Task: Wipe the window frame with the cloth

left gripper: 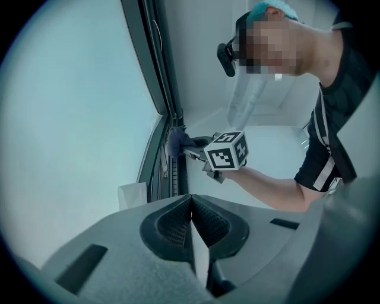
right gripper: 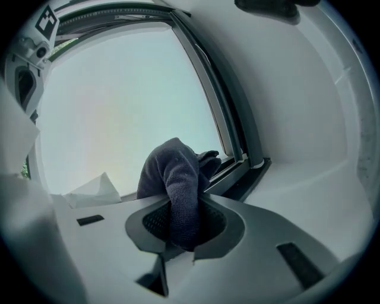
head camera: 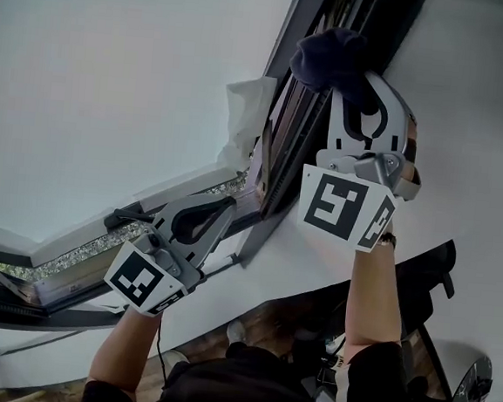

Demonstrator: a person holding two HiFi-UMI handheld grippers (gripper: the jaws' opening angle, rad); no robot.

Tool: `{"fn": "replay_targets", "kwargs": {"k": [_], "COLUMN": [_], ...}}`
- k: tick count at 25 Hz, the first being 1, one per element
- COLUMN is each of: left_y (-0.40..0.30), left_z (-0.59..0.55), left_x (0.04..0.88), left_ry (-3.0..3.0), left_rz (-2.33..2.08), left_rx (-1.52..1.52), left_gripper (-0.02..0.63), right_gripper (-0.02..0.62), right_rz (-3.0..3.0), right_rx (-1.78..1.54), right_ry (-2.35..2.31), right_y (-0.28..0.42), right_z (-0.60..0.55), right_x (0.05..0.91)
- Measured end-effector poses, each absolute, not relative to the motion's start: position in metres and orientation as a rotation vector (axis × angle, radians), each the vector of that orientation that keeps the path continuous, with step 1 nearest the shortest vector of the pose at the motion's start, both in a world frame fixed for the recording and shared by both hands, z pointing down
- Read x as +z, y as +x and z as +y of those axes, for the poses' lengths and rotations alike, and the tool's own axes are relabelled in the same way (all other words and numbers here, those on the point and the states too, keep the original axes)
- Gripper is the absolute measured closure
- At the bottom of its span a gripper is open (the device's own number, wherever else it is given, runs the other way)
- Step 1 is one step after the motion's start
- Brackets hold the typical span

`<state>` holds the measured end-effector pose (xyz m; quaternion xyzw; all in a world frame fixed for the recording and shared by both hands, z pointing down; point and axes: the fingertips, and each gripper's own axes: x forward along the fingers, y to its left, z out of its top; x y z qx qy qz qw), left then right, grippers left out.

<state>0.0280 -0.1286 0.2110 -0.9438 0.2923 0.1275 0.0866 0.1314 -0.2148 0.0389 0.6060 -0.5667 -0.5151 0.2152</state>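
A dark blue cloth is bunched against the dark window frame high up in the head view. My right gripper is shut on the cloth, whose free end touches the frame's rail. Lower left, my left gripper sits close to the lower frame bar, shut with nothing between its fingers. In the left gripper view the closed left gripper points along the frame toward the cloth.
A white scrap of paper or tape sticks to the pane beside the frame. White wall lies to the right of the frame. Below are the person's legs and a dark piece of furniture.
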Motion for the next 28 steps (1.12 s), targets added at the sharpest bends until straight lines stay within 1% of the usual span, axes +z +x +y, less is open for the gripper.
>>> {"fn": "replay_targets", "kwargs": {"k": [5, 11, 28], "left_y": [0.027, 0.026, 0.032], "left_z": [-0.128, -0.127, -0.123], "left_x": [0.205, 0.209, 0.252], "left_ry": [-2.814, -2.816, -2.920], "left_rz": [0.869, 0.865, 0.836], "left_rx": [0.378, 0.387, 0.334], "left_gripper": [0.586, 0.586, 0.586], "right_gripper": [0.535, 0.535, 0.535], "right_rz": [-1.531, -1.505, -1.539], "right_rx": [-1.451, -1.435, -1.305], "right_ry": [1.701, 1.699, 1.617], "right_y": [0.135, 0.139, 0.141], "right_z": [-0.219, -0.225, -0.229], "right_x": [0.019, 0.022, 0.109]}}
